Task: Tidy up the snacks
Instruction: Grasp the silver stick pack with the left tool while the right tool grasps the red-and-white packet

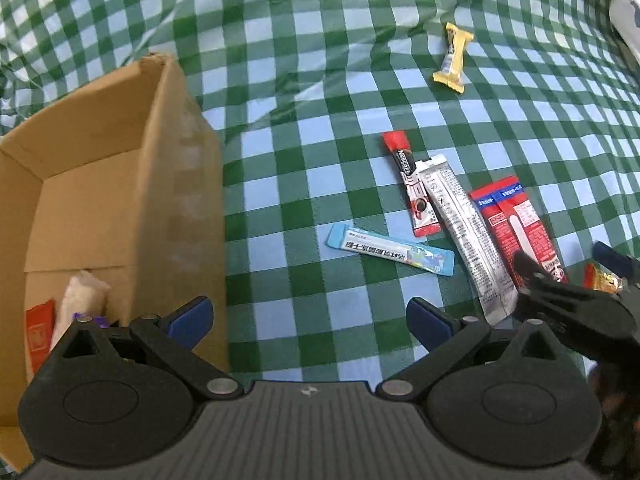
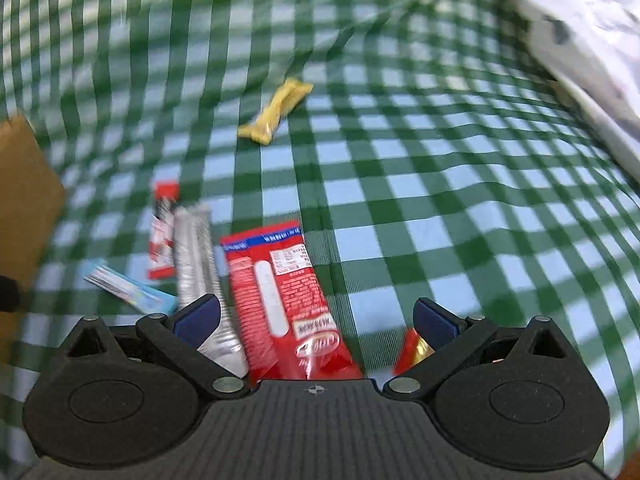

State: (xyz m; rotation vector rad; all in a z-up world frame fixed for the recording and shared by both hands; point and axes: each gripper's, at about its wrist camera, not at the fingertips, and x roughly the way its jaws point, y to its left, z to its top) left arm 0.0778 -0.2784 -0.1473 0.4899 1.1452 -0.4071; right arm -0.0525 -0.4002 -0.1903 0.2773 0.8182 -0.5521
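Note:
My left gripper (image 1: 308,316) is open and empty, hovering beside the cardboard box (image 1: 120,184). The box holds a pale wrapped snack (image 1: 78,300), a red packet (image 1: 39,332) and a bit of purple wrapper (image 1: 94,320). On the checked cloth lie a blue stick pack (image 1: 390,250), a red coffee stick (image 1: 412,188), a silver stick pack (image 1: 466,236), a red packet (image 1: 516,226) and a yellow candy (image 1: 452,58). My right gripper (image 2: 316,320) is open above the red packet (image 2: 284,300), with a small red-gold candy (image 2: 412,350) by its right finger. The right wrist view is blurred.
The green and white checked tablecloth (image 1: 304,80) covers the whole surface and is wrinkled at the back. A white patterned object (image 2: 580,40) lies at the far right edge. The right gripper's black body (image 1: 572,312) sits low on the right in the left wrist view.

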